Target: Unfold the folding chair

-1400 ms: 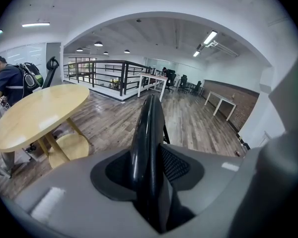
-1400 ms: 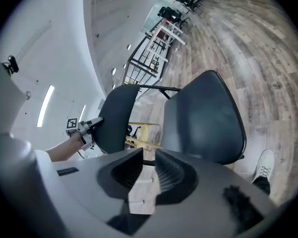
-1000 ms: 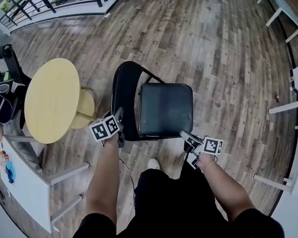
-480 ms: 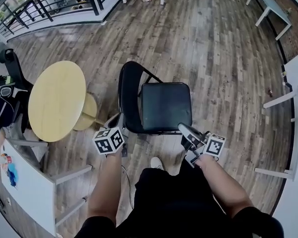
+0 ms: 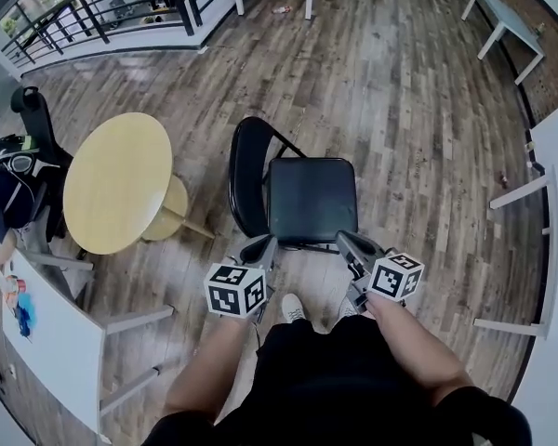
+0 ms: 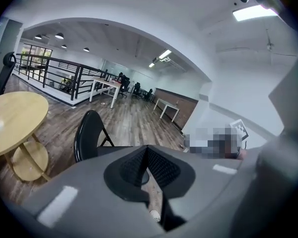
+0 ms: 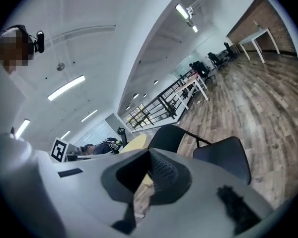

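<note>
Head view: folding chair point(image 5: 312, 201) at frame centre, opened out, seat flat, black back loop on its left side, standing on wood plank floor point(image 5: 418, 110). Yellow round table point(image 5: 119, 182) left of centre, lower shelf just beside chair back. Black railing point(image 5: 121, 7) across upper left. White desk point(image 5: 46, 342) lower left with small items on it, another white table point(image 5: 507, 12) upper right. Office chair point(image 5: 23, 119) at left edge. Left gripper point(image 5: 263, 247) and right gripper point(image 5: 347, 242) low centre, tips near seat's front corners, contact not clear. Left gripper view: jaws pressed together, nothing between; chair back point(image 6: 87, 138) left of centre, round table at left edge, railing and white tables point(image 6: 107, 86) behind, open office with white ceiling and strip lights point(image 6: 164, 55). Right gripper view: tilted frame, jaws pressed together, nothing between; chair seat point(image 7: 223, 155) right of centre, plank floor running to upper right, railing mid-frame, ceiling light point(image 7: 67, 87) upper left.
</note>
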